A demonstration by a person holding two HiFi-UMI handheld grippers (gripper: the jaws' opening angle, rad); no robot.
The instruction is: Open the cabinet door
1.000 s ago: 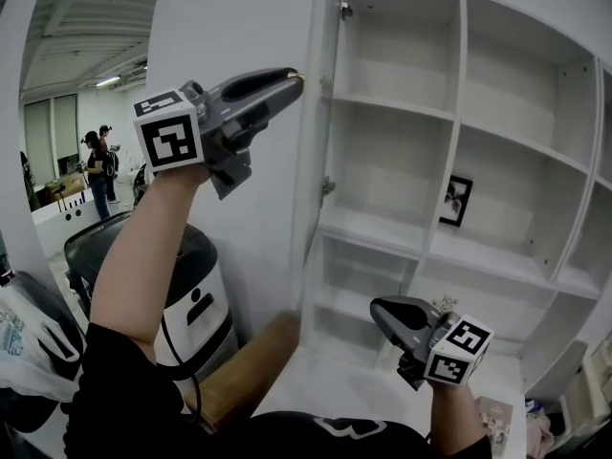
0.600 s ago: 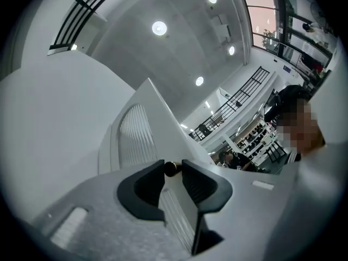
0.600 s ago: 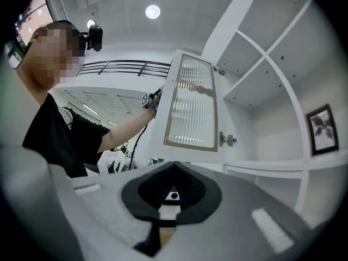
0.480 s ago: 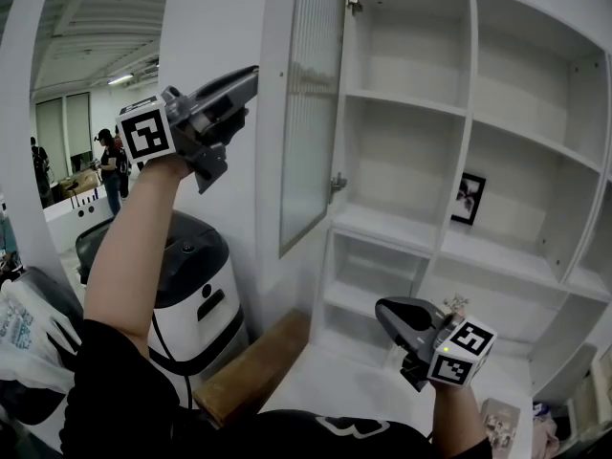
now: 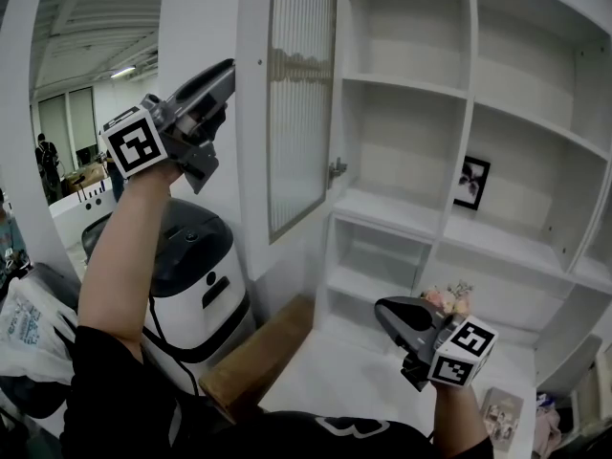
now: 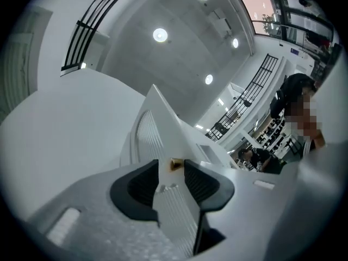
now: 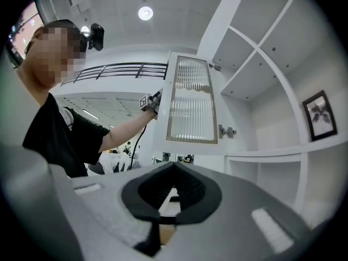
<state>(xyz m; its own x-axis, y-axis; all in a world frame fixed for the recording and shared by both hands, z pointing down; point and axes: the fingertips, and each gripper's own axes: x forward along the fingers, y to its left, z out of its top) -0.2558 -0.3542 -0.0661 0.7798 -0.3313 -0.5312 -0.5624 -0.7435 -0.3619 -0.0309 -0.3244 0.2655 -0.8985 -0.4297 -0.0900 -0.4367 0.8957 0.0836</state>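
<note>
Standing well open at the cabinet's (image 5: 471, 113) left edge, the cabinet door (image 5: 301, 103) has its free edge between the left gripper's (image 5: 228, 67) jaws, which have just been opening. Released early, it could swing back. The right gripper (image 5: 382, 310) hangs closed and empty.

Black short-sleeved T-shirt (image 5: 120, 395)
</note>
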